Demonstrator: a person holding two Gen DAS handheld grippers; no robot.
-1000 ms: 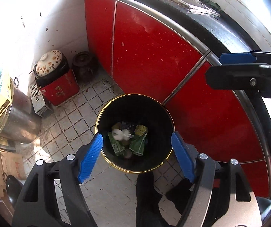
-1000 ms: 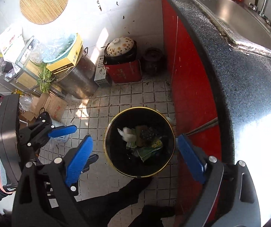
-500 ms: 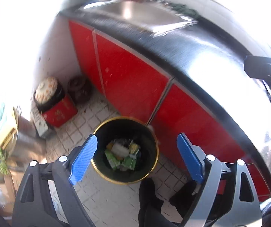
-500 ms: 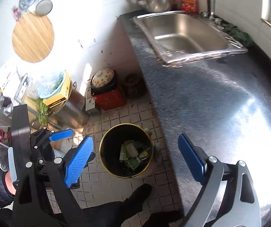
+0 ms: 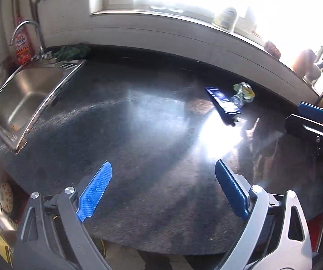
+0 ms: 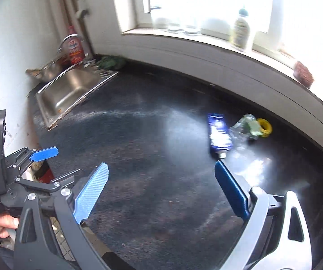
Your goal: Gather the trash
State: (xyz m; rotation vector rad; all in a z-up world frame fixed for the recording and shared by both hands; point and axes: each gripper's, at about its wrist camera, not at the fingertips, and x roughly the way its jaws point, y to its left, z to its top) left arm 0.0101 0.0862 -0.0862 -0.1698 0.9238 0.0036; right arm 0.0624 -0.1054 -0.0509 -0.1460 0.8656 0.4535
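The trash lies on the bench (image 6: 152,180) near the back wall, well to the right of the sink (image 6: 69,92): a flattened blue tube (image 6: 218,135), and touching its right side a crumpled clear bottle (image 6: 243,129) with a yellow ring (image 6: 264,127) just beyond it. I judge all three light. The tube looks soft and slick, so I would pinch it across its flat middle, not at the cap end nearest me. The bottle is thin, springy plastic that will give and may skid on the polished stone; its crushed waist seems the best place. Since tube and bottle touch, lifting one may drag the other.

My right gripper (image 6: 161,191) hangs spread wide over bare bench short of the tube, nothing between its pads. My left gripper (image 5: 163,191) is opening, also empty, nearer the sink. Nothing stands between either and the trash. Glare whitens the bench just right of the tube. A green cloth (image 5: 72,51) sits behind the sink, a red bottle (image 6: 74,49) by the tap, and jars line the sill (image 6: 240,45) above.
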